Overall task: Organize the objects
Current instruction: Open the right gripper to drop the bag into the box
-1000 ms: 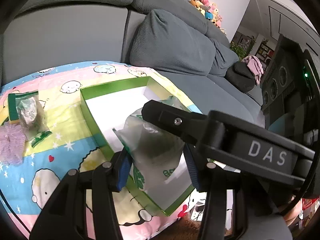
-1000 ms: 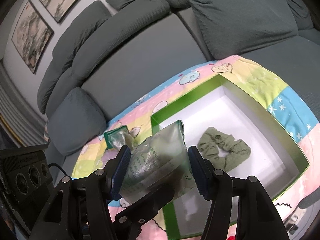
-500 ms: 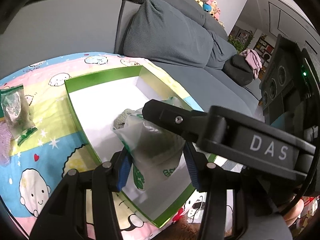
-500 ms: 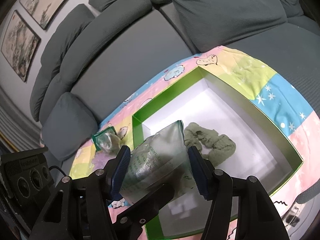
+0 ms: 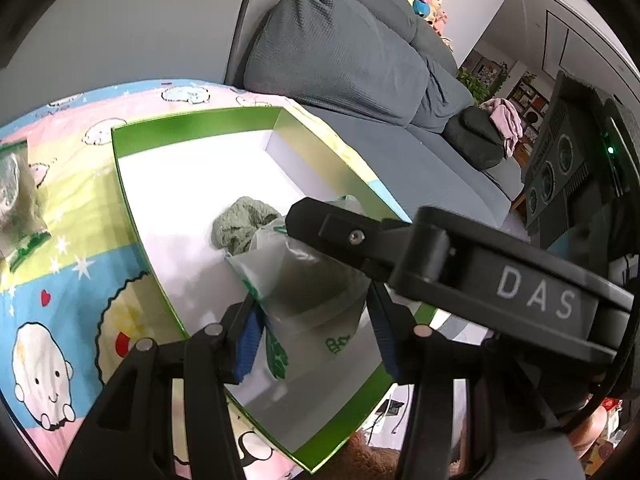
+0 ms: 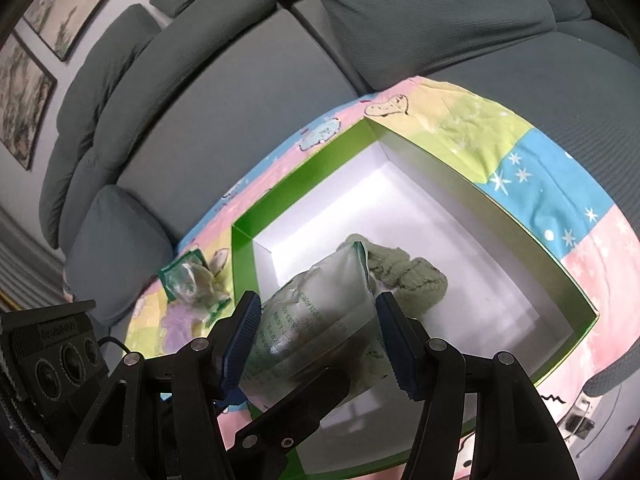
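A clear plastic bag with green print (image 5: 304, 292) hangs over the open green box (image 5: 192, 128), held from two sides. My left gripper (image 5: 316, 332) is shut on the bag, blue pads pressing its sides. My right gripper (image 6: 320, 336) is shut on the same bag (image 6: 320, 308); its black finger (image 5: 360, 240) crosses the left wrist view. A green scrunchie (image 5: 240, 228) lies on the box's white floor, just beyond the bag, also seen as the scrunchie (image 6: 404, 276) inside the box (image 6: 304, 176).
The box sits on a cartoon-print cloth (image 6: 520, 160) over a grey sofa (image 6: 240, 80). Left of the box lie another small clear bag (image 6: 192, 280) and a purple scrunchie (image 6: 180, 324). A black camera unit (image 5: 560, 172) stands at the right.
Both grippers have sunk with the bag and come further over the box. The green scrunchie inside has come into the left wrist view.
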A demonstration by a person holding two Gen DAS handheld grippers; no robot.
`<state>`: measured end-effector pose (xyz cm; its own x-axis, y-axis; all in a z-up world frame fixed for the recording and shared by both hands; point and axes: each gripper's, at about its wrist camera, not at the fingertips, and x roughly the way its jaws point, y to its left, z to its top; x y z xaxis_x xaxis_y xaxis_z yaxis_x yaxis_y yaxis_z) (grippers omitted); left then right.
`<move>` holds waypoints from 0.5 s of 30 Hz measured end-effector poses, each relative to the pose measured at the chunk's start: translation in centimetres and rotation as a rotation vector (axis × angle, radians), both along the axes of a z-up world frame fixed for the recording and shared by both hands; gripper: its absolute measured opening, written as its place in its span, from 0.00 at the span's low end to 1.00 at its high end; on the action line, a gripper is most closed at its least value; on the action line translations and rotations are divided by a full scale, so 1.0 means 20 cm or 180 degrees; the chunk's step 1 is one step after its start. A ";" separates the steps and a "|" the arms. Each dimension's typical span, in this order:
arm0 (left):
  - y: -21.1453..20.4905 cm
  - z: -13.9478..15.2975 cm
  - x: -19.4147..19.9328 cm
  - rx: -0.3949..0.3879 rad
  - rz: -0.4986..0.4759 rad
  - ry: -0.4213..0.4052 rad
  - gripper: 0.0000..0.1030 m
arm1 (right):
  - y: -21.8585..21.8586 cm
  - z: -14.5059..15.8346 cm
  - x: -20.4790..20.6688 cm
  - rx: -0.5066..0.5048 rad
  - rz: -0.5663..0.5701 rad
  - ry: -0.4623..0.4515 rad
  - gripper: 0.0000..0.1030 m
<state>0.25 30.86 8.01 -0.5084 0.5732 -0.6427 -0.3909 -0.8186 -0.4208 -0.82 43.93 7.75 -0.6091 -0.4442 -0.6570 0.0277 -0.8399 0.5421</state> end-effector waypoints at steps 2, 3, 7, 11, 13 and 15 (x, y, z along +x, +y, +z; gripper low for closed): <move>0.00 -0.01 0.00 0.0040 -0.0006 -0.0023 0.48 | 0.00 -0.01 0.00 0.0034 -0.0013 -0.0024 0.60; -0.01 -0.02 0.00 0.0064 -0.0011 -0.0045 0.48 | 0.00 -0.01 -0.01 0.0049 -0.0022 -0.0033 0.60; 0.00 -0.03 0.00 0.0078 -0.0011 -0.0103 0.48 | 0.00 -0.03 -0.01 0.0090 -0.0049 -0.0093 0.60; 0.00 -0.02 0.00 0.0081 -0.0010 -0.0107 0.47 | 0.00 -0.03 -0.02 0.0129 -0.0077 -0.0117 0.60; 0.00 -0.02 0.00 0.0083 -0.0011 -0.0114 0.46 | 0.00 -0.03 -0.02 0.0135 -0.0099 -0.0130 0.60; -0.01 -0.02 0.01 0.0078 0.0000 -0.0119 0.50 | 0.01 -0.03 -0.02 0.0169 -0.0146 -0.0141 0.60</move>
